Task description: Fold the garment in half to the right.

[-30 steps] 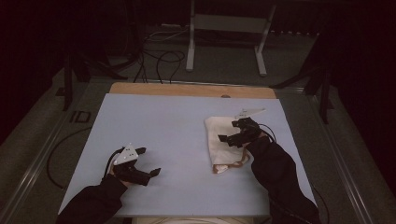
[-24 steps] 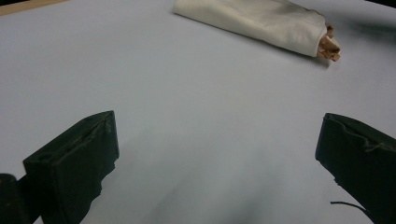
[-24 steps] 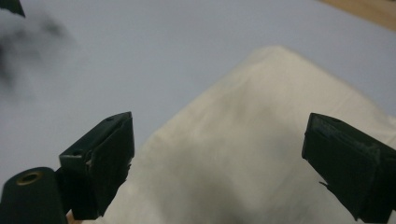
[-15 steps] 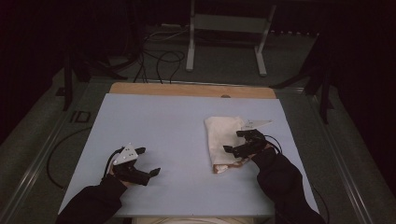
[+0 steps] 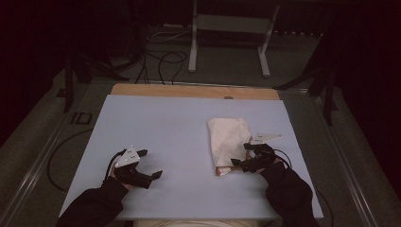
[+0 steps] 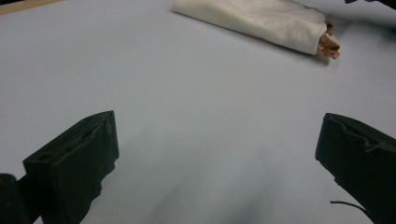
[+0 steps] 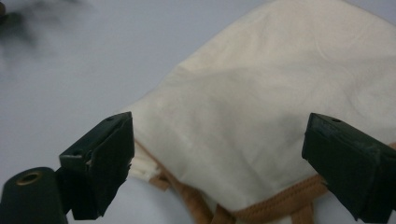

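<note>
A folded cream cloth (image 5: 226, 135) with tan straps at its near end lies right of centre on the pale blue table (image 5: 165, 127). My right gripper (image 5: 240, 155) is open at the cloth's near right corner, one jaw on each side of that end. In the right gripper view the cloth (image 7: 261, 93) and its tan straps (image 7: 196, 205) lie between the spread jaws of the right gripper (image 7: 219, 126). My left gripper (image 5: 150, 163) rests open on bare table near the front left. In the left gripper view the left gripper (image 6: 217, 130) holds nothing, and the cloth (image 6: 261, 18) lies far off.
A wooden strip (image 5: 194, 91) runs along the table's far edge. Beyond it are a metal stand (image 5: 229, 28) and cables (image 5: 161, 56) on the floor. Dark floor surrounds the table on both sides.
My right gripper has drawn back toward me along the cloth, from its middle to its near strapped end. The left gripper has stayed in place.
</note>
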